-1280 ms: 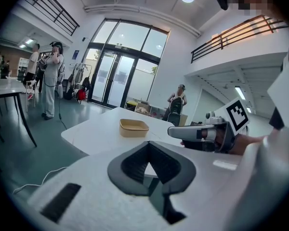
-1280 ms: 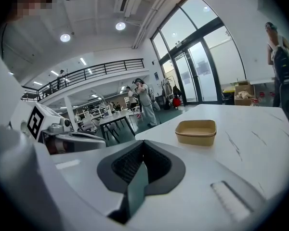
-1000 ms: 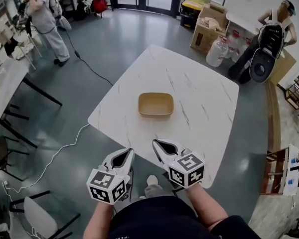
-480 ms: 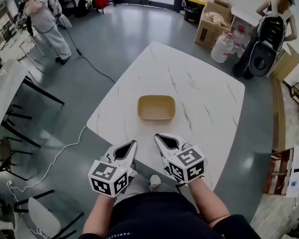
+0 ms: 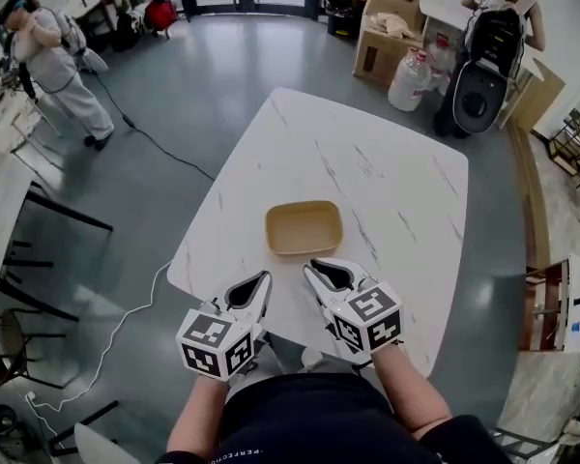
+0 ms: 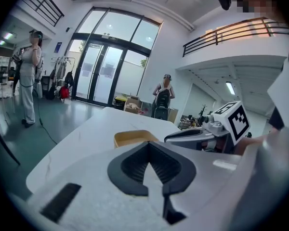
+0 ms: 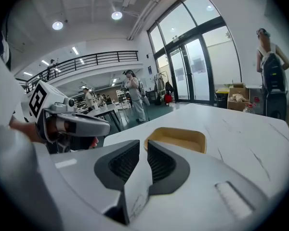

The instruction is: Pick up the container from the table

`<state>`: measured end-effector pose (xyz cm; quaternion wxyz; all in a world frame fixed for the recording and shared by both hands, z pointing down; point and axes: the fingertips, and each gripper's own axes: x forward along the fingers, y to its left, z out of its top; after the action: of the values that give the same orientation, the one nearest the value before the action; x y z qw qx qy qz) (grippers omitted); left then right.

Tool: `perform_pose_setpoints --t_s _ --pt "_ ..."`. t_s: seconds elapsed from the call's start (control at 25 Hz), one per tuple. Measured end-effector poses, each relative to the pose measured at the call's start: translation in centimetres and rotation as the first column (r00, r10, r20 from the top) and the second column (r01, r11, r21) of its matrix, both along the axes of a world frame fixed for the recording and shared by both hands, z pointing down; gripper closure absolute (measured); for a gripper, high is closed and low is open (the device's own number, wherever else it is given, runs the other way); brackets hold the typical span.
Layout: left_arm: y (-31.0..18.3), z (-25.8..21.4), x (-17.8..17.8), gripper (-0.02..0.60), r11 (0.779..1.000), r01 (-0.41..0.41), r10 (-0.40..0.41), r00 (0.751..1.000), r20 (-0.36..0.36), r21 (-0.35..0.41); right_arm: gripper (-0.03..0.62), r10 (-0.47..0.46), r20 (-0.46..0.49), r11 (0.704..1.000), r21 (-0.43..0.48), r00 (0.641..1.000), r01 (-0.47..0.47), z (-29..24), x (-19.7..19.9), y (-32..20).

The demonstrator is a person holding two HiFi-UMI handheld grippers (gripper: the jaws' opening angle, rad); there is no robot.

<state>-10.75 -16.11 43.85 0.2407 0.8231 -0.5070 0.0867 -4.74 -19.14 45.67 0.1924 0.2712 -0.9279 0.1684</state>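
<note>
1. Two grippers sit side by side over the near edge of the table (image 5: pixel 406 177), both pointing toward the container (image 5: pixel 304 227).
2. I log the container as a tan, shallow tray with rounded corners. It is empty, open side up, and flat on the white marbled top. It lies nearer the near edge than the far one, and nothing touches it.
3. I read the left gripper (image 5: pixel 263 278) as pressed together at the tips, with nothing pinched. It sits left of the container and short of it, clearly apart.
4. On the right gripper (image 5: pixel 315 265) the jaws are opening, with a narrow slit between the tips. I see only tabletop through the gap, so nothing is held. Its tips are near the container's near rim, and I see no contact.
5. From the right gripper view, the container lies straight ahead beyond the jaws. From the left gripper view, it lies just left of the tips.
6. Past the far corner I note boxes (image 5: pixel 382 42) and a water jug (image 5: pixel 410 77) on the grey floor, with people standing at far left and far right.
</note>
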Motion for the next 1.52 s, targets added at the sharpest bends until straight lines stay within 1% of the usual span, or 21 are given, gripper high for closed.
perform_pose_setpoints --t_s 0.16,0.4,0.72,0.84,1.0,1.24,1.36,1.52 --pt "-1.9 0.3 -2.5 0.586 0.998 -0.054 0.054 0.999 -0.007 -0.017 0.525 0.029 -0.024 1.0 -0.01 0.999 -0.029 0.3 -2.8 -1.7" --pt "-4.4 1.3 -6.1 0.586 0.994 -0.095 0.093 0.995 -0.038 -0.048 0.508 0.057 -0.073 0.997 -0.045 0.996 -0.061 1.8 -6.1 -3.5" --pt "-6.6 2.1 -8.5 0.586 0.98 -0.183 0.178 0.982 -0.06 -0.079 0.491 0.107 -0.115 0.988 -0.097 0.988 -0.118 3.3 -9.0 -5.4" --pt "-7.6 2.5 -9.4 0.586 0.973 -0.216 0.212 0.976 -0.058 -0.083 0.485 0.127 -0.142 0.985 -0.097 0.982 -0.141 4.2 -9.9 -6.2" --pt "-8.7 2.7 -10.6 0.586 0.964 -0.249 0.244 0.968 -0.06 -0.094 0.477 0.153 -0.215 0.982 -0.08 0.965 -0.174 5.2 -10.8 -6.8" --pt "-9.4 3.4 -11.2 0.586 0.942 -0.317 0.31 0.948 -0.069 -0.113 0.477 0.228 -0.261 0.962 -0.091 0.938 -0.259 6.4 -10.9 -7.5" --pt "-9.7 3.9 -11.3 0.586 0.931 -0.343 0.336 0.939 -0.074 -0.125 0.477 0.224 -0.321 0.964 -0.068 0.92 -0.259 7.1 -11.1 -7.8" --pt "-10.3 4.3 -11.2 0.586 0.917 -0.376 0.369 0.926 -0.079 -0.131 0.485 0.207 -0.423 0.969 -0.038 0.882 -0.246 8.0 -11.1 -8.2"
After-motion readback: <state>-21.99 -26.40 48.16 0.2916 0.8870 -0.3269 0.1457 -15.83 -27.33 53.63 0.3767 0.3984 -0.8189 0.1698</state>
